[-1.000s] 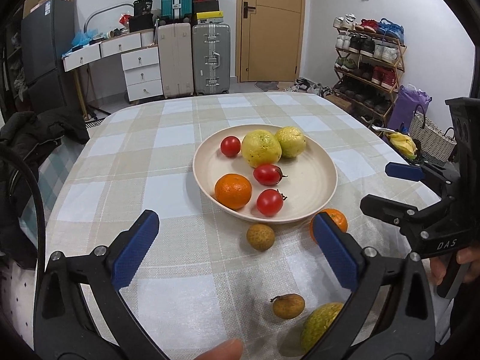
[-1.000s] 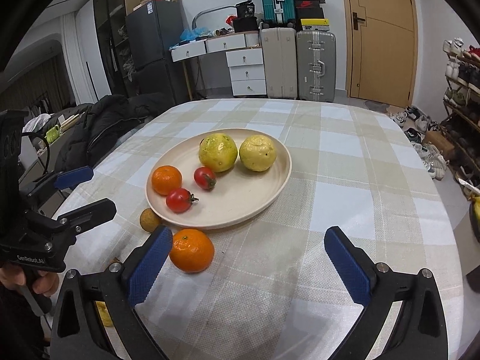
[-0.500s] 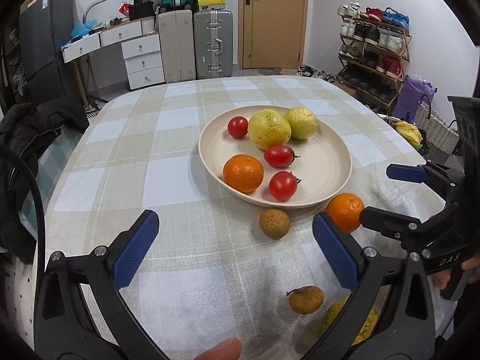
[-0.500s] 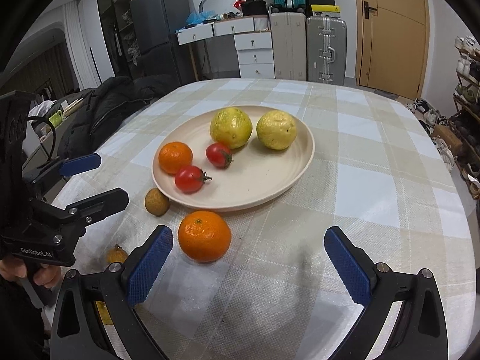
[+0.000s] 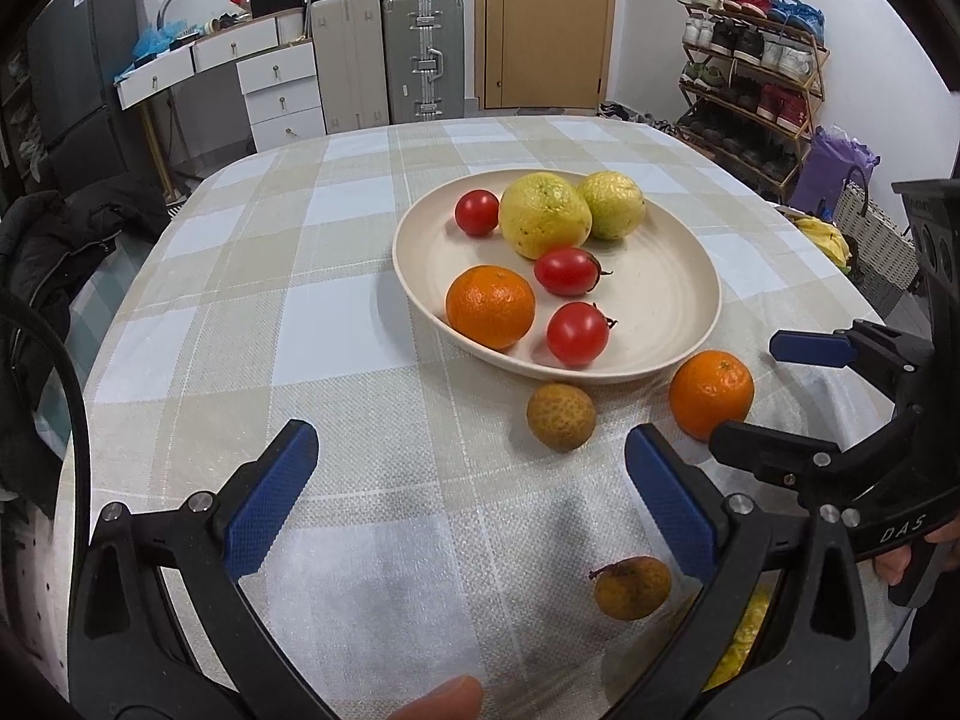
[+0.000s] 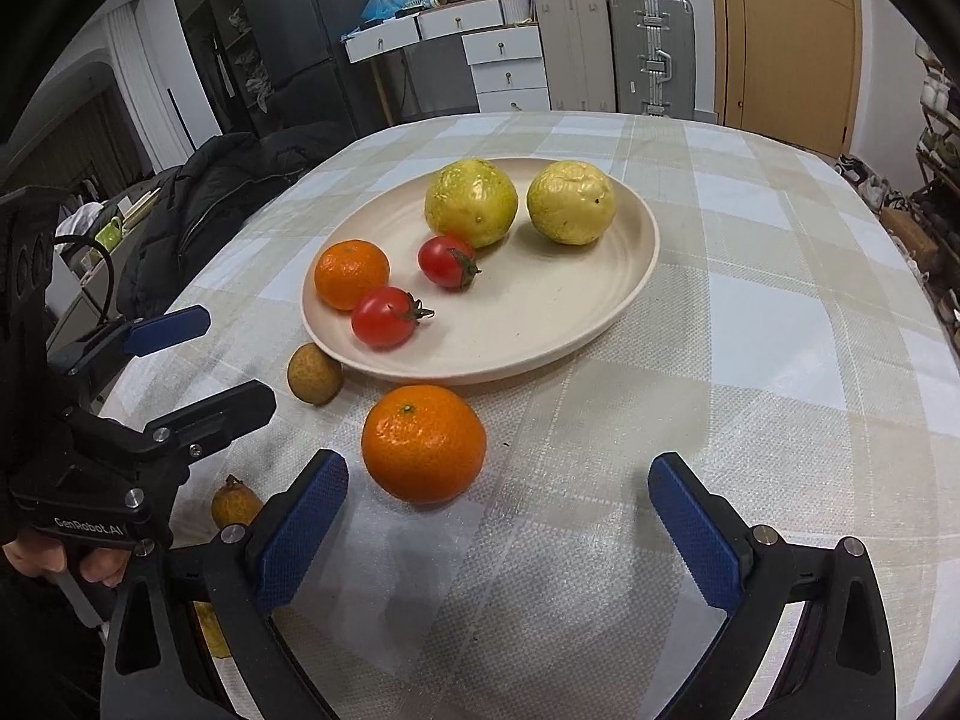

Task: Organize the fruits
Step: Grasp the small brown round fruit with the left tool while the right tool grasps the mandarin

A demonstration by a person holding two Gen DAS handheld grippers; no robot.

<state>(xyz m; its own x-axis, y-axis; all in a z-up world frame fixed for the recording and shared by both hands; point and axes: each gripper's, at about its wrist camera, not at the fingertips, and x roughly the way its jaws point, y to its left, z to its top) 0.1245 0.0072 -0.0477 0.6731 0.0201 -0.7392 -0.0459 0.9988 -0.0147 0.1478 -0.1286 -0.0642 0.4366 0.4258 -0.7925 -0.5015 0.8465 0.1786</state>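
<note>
A cream plate [image 5: 672, 276] [image 6: 576, 312] on the checked tablecloth holds two yellow-green fruits, an orange [image 5: 490, 306] and three tomatoes. On the cloth in front of it lie a loose orange [image 5: 711, 394] [image 6: 423, 443], a round brown longan [image 5: 561, 417] [image 6: 314, 373], a second longan with a stem [image 5: 631, 587] [image 6: 235, 501] and a yellow fruit [image 5: 738, 639] half hidden behind my left finger. My left gripper [image 5: 468, 504] is open and empty above the cloth. My right gripper [image 6: 495, 534] is open and empty, the loose orange just beyond its left finger.
The table's far half is bare cloth [image 5: 336, 222]. A dark jacket [image 6: 222, 192] hangs over a chair at the left edge. Drawers and suitcases [image 5: 420, 54] stand at the far wall, a shoe rack [image 5: 756, 78] and a basket at the right.
Both grippers have moved forward and lower toward the fruit; the plate and loose orange look larger and nearer. Both stay open. No fruit has moved.
</note>
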